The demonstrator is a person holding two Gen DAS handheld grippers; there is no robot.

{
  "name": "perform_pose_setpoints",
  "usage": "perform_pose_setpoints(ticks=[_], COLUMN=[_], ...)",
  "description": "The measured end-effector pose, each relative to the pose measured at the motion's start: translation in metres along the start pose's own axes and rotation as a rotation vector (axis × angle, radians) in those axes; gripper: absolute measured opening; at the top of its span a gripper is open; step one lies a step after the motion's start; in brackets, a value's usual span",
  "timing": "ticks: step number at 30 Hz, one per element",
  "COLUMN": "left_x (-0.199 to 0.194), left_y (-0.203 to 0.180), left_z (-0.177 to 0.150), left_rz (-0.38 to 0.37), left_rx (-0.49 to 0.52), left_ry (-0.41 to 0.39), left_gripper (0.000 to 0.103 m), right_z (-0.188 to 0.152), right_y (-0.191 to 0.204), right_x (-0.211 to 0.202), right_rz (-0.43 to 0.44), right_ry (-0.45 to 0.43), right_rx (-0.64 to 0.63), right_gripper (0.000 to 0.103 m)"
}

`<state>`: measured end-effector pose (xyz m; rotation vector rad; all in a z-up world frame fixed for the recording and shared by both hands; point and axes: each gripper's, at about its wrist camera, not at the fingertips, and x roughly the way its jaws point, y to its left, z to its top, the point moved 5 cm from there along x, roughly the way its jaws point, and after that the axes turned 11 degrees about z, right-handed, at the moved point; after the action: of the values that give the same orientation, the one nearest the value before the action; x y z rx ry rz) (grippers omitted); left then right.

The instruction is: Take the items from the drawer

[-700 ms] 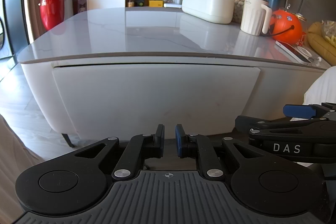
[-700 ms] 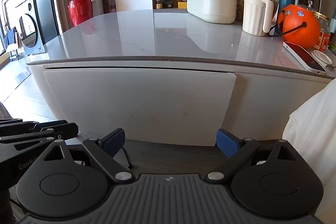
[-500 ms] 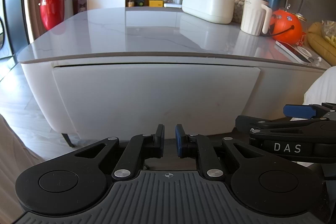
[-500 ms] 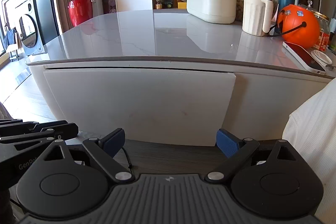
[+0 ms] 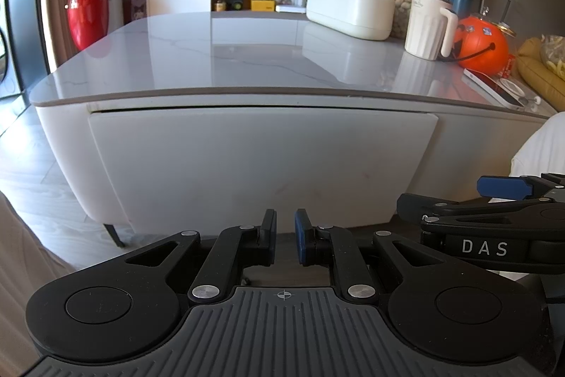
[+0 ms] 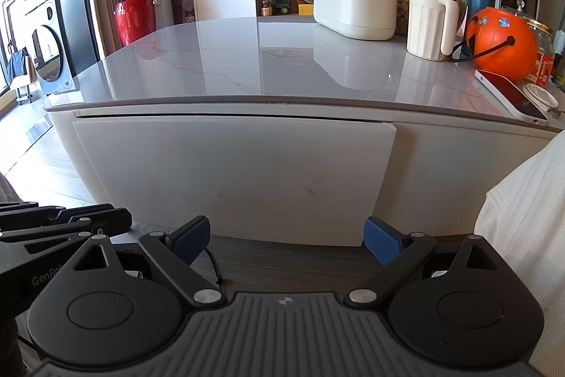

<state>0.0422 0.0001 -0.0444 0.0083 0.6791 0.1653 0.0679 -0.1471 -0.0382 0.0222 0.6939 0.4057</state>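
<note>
White lettering "DAS" is read on the black body of the right gripper point(image 5: 501, 188), and "GenRo", cut off, on the left gripper point(image 6: 88, 221).

The left gripper point(image 5: 285, 237) is held tilted downward, its jaws drawn almost together with only a narrow gap left and nothing gripped between them. The right gripper point(image 6: 286, 241) is held at a like downward tilt, its jaws spread wide and empty. The two are carried side by side, close together, each seen edge-on at the border of the other's view. A white sleeve point(image 6: 526, 228) is seen just to the right of the right gripper.
</note>
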Motion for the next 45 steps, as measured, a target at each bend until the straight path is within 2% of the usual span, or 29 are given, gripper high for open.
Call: perform_pose_setpoints(ticks=[25,29,45], left_x=[-0.003,-0.008,0.007], left_y=[0.0,-0.001,-0.003], left_z=[0.0,0.009,0.019], left_rz=[-0.004,-0.006,-0.044], left_rx=[0.001,-0.002,-0.005], left_ry=[-0.003,-0.001,0.051], left_gripper=[0.014,0.014,0.014], right_z=[0.0,0.001,0.009], right_y=[0.0,-0.002,-0.013], right_x=[-0.001,0.0,0.013], right_rz=[0.001,0.004,0.056], right_ry=[-0.002,-0.002,0.041], right_rx=[0.001,0.003,0.051], right_gripper=[0.095,0.095,0.095])
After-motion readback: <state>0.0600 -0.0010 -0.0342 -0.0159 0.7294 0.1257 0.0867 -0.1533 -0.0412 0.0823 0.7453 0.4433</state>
